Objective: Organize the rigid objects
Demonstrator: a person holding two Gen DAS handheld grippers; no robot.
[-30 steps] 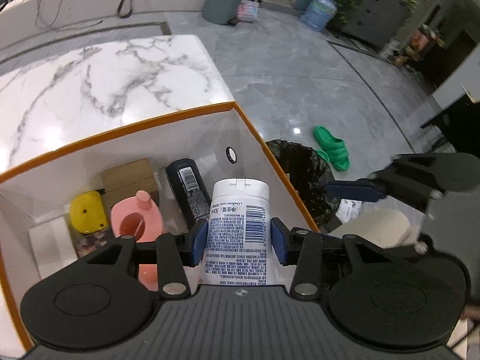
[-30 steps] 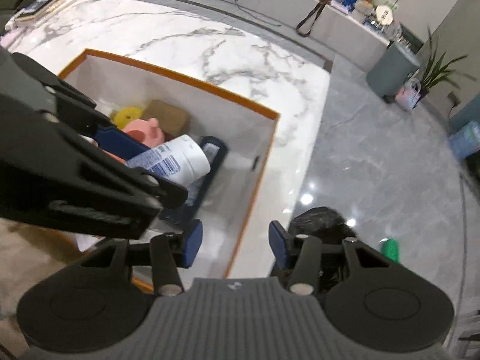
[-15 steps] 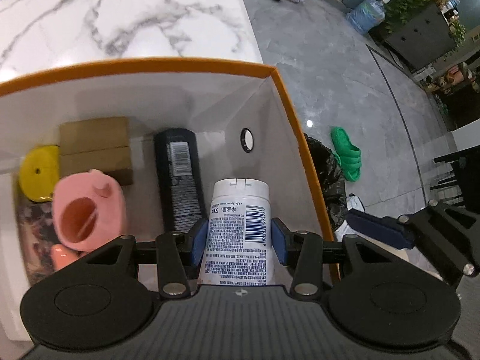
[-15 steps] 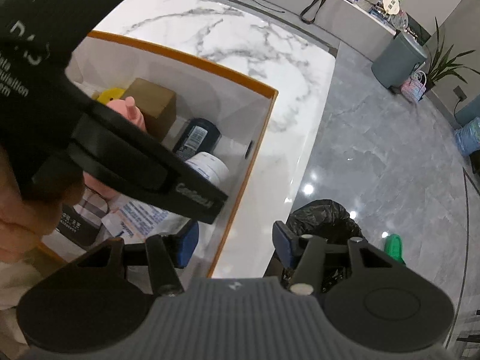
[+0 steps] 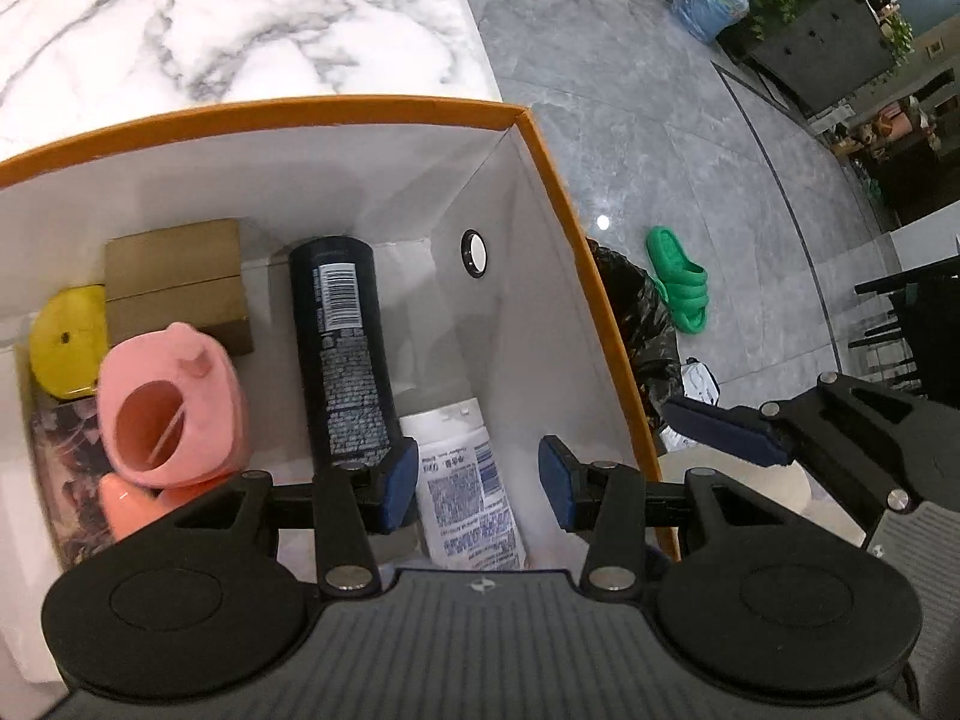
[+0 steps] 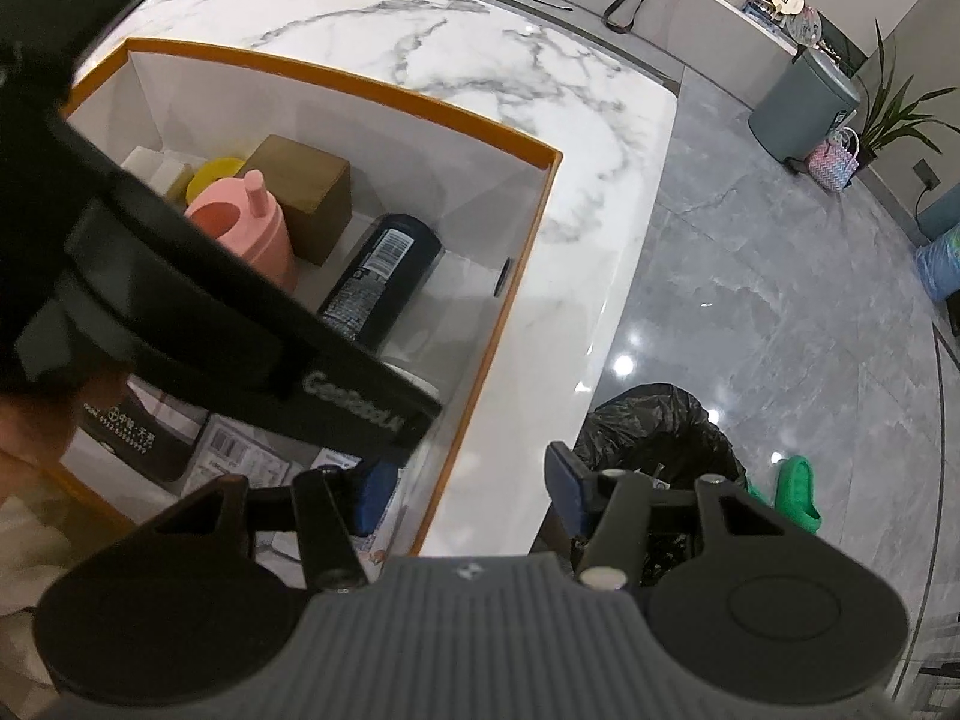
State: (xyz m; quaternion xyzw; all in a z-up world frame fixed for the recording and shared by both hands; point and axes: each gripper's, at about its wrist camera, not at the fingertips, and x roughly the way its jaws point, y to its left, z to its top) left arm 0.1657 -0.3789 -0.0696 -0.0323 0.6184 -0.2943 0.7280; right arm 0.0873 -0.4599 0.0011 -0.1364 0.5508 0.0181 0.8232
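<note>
A white box with an orange rim (image 5: 540, 138) stands on the marble table (image 5: 240, 18). Inside lie a black bottle (image 5: 342, 348), a pink container (image 5: 168, 414), a brown carton (image 5: 174, 282) and a yellow thing (image 5: 66, 336). A white labelled bottle (image 5: 468, 480) lies on the box floor by the right wall, beneath my left gripper (image 5: 477, 483). That gripper is open, with a gap between its right pad and the bottle. My right gripper (image 6: 468, 495) is open and holds nothing above the box's right rim (image 6: 516, 312). In its view the left gripper's body covers most of the white bottle.
A black rubbish bag (image 6: 654, 432) stands on the grey floor just past the table edge, with a green slipper (image 5: 678, 282) beyond it. A grey bin (image 6: 804, 102) and a plant are further back. A person's hand (image 6: 30, 438) shows at the left.
The white bottle was gripped between the left pads; now it lies loose on the box floor. The left gripper sank into the box and rolled. The right gripper dropped slightly.
</note>
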